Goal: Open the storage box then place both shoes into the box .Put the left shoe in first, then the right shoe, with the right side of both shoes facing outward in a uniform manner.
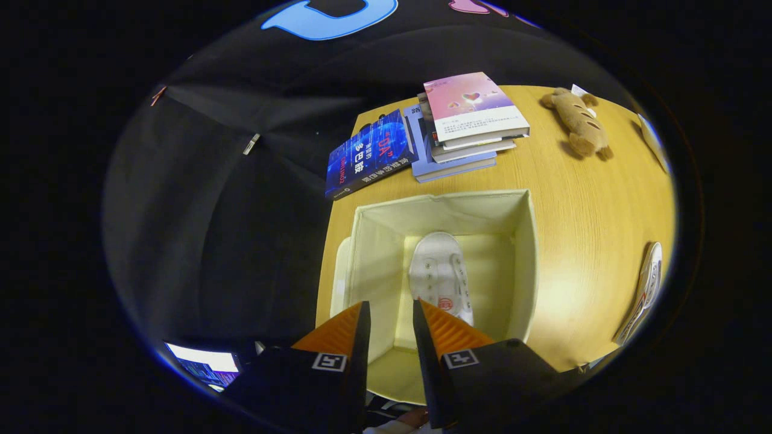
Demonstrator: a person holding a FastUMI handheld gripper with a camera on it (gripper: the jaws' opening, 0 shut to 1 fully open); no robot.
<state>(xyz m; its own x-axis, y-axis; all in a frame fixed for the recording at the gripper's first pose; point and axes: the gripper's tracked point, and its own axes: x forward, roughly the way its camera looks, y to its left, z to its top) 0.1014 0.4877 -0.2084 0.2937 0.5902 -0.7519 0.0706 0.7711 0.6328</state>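
The storage box [443,211] stands open on the wooden surface [579,241], and one white shoe [439,274] lies on its floor, just ahead of the fingertips. The tongs [389,313] hover above the box's near side, released, with a gap between the fingers and nothing in it. A second shoe [646,289] lies on the surface well to the right of the box. Beyond the box sit a stack of books [464,120], a blue book [368,154] beside it, and a plush toy [578,123].
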